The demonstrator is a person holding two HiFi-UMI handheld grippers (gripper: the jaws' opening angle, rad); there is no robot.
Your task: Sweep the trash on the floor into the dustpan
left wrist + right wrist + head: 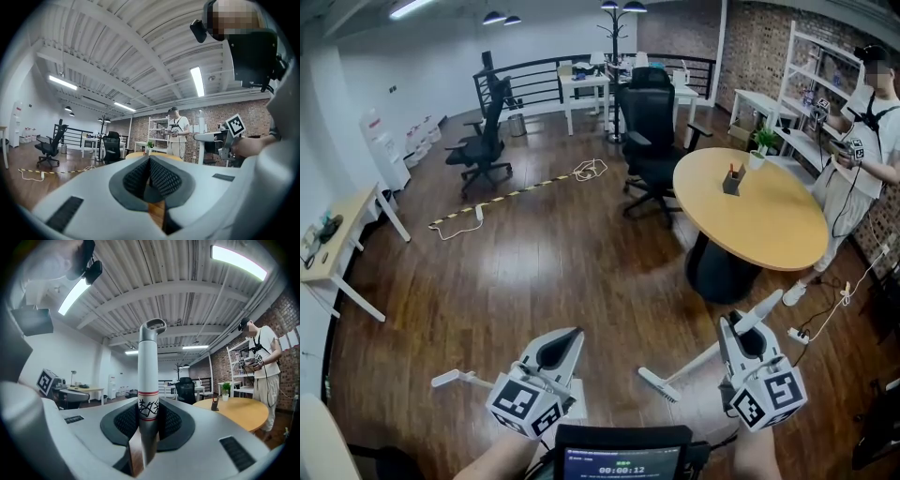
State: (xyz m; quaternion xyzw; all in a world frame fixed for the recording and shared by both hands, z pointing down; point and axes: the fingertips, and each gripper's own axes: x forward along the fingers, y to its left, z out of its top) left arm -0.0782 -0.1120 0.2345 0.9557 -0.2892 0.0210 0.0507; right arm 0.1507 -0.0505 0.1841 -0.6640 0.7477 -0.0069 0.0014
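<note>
My right gripper (748, 336) (149, 416) is shut on the white broom handle (151, 376), which stands up between its pads. In the head view the handle slants down and to the left, ending at the broom head (657, 384) on the wooden floor. My left gripper (561, 345) (150, 161) is shut, its pads together with nothing visible between them. A white dustpan handle (450, 378) sticks out to the left from under the left gripper, and most of the pan is hidden. I see no trash on the floor.
A round wooden table (769, 234) stands ahead on the right, with black office chairs (652, 141) beyond it. A person (867, 141) stands by shelves at the far right. A power strip and cable (797, 334) lie near the broom. A striped strip (502, 197) crosses the floor.
</note>
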